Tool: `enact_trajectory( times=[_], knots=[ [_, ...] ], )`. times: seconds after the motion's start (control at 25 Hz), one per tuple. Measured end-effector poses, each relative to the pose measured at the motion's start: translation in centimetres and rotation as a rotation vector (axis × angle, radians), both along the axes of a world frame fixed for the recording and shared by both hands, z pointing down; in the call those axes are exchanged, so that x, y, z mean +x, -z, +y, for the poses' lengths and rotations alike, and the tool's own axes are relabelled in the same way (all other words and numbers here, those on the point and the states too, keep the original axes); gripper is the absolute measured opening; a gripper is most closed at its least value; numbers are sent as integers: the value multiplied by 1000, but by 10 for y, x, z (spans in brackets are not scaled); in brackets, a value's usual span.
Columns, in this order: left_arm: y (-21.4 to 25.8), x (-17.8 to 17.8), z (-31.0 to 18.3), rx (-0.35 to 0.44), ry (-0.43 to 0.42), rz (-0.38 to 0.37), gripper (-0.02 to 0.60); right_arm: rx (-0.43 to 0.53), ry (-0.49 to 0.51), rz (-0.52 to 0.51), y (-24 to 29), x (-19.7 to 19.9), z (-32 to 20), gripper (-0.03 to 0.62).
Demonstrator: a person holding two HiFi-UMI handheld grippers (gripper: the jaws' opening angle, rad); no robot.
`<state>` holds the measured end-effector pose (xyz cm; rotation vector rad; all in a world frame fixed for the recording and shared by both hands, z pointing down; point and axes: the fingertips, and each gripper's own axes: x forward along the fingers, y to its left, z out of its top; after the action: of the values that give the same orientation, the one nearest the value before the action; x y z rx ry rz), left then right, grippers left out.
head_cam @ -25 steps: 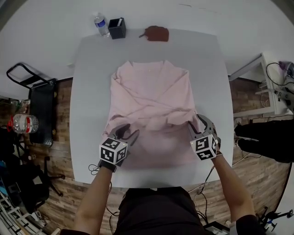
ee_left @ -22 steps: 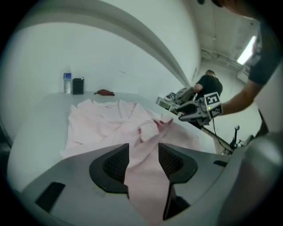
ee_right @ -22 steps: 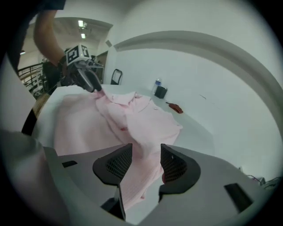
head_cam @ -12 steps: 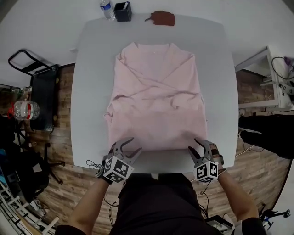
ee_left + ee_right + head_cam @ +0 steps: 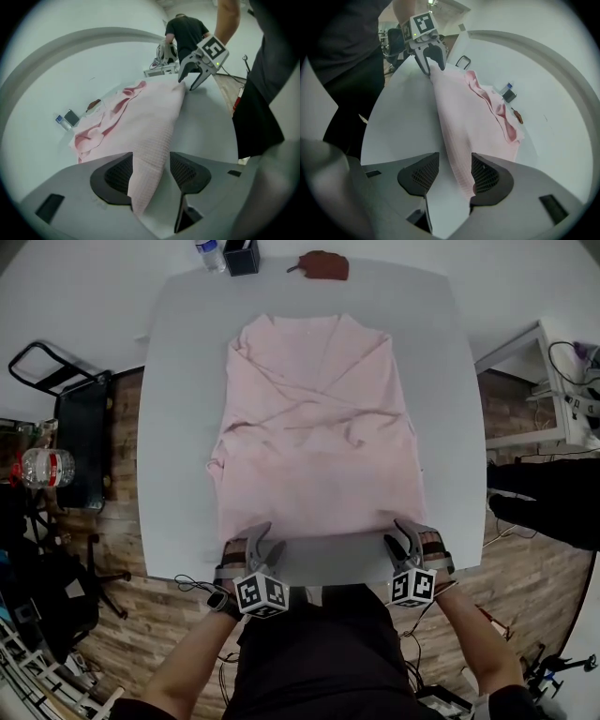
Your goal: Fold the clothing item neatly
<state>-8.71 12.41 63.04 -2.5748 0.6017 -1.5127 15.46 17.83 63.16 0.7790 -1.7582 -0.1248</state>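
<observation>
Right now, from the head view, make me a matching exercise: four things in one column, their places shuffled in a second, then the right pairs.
1. pink garment
2. water bottle
3. black box
4. brown pouch

A. by the far edge, right of the box
B. spread over the middle of the table
C. leftmost by the far edge
D. between bottle and pouch

Pairs: 1-B, 2-C, 3-D, 4-A.
</observation>
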Motion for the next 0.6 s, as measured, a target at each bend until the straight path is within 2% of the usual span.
enact_trajectory(
  times=[0.24, 0.44, 0.6],
  knots=[
    [-15, 8, -6, 36, 48, -33, 232, 57, 29, 72, -9, 9, -9, 193],
    [-15, 10, -5, 93, 22, -51, 230, 112, 50, 89, -6, 4, -24, 193],
    [-15, 17, -3, 150, -50, -110, 230, 129, 58, 117, -7, 6, -27, 192]
  ],
)
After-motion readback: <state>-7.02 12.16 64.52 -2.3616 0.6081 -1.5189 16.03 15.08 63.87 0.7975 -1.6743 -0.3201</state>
